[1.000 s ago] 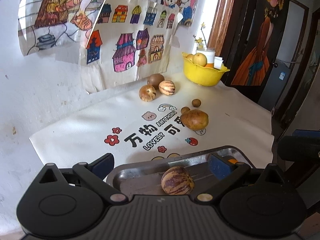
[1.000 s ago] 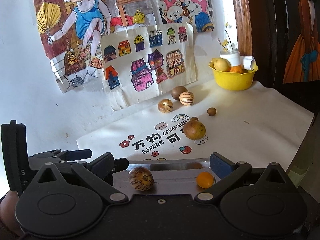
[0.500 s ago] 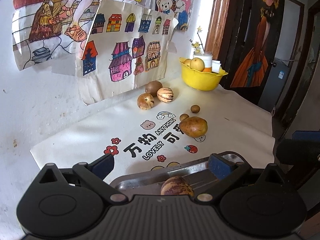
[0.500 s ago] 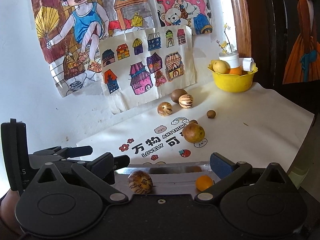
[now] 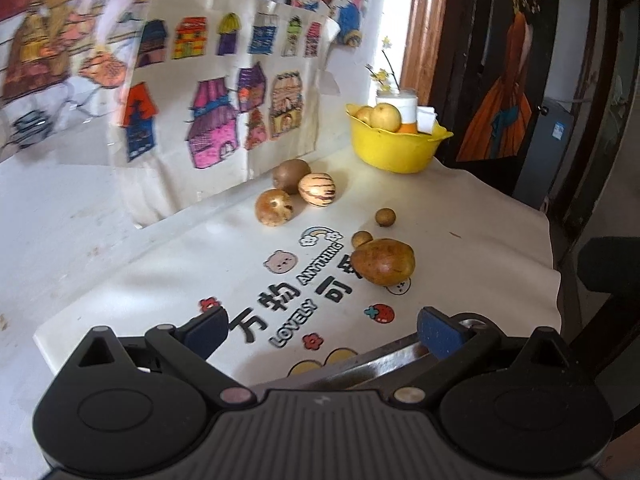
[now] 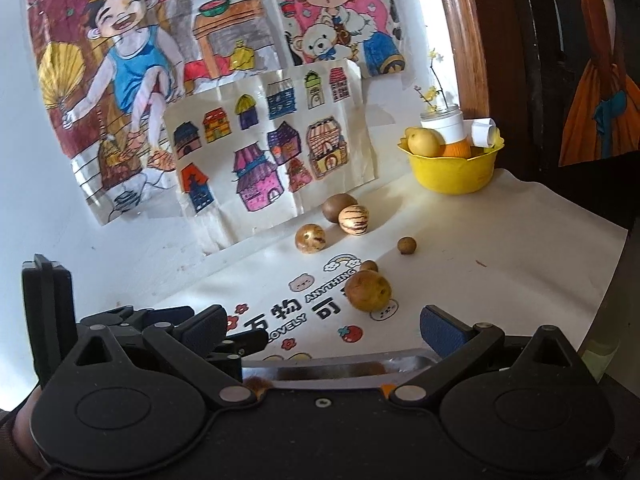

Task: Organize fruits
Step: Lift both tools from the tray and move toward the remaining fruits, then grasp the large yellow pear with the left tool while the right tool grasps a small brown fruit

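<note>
Left gripper (image 5: 322, 326) spread, empty | right gripper (image 6: 322, 330) spread, empty | large brown fruit (image 5: 383, 261) loose mid-cloth, beyond metal tray (image 5: 384, 360) | likely firm, rounded, roll-prone: grip across its middle.

Yellow bowl (image 5: 394, 151), purple-striped cream fruit (image 5: 317, 189)

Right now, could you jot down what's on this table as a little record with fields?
surface: white printed mat
loose fruit: striped melon, brown kiwi behind it, speckled round fruit, large brown fruit, two small brown balls
container: yellow bowl at the far corner, holding yellow fruit
tray: metal tray at the near edge
left gripper: open, empty
right gripper: open, empty
</note>
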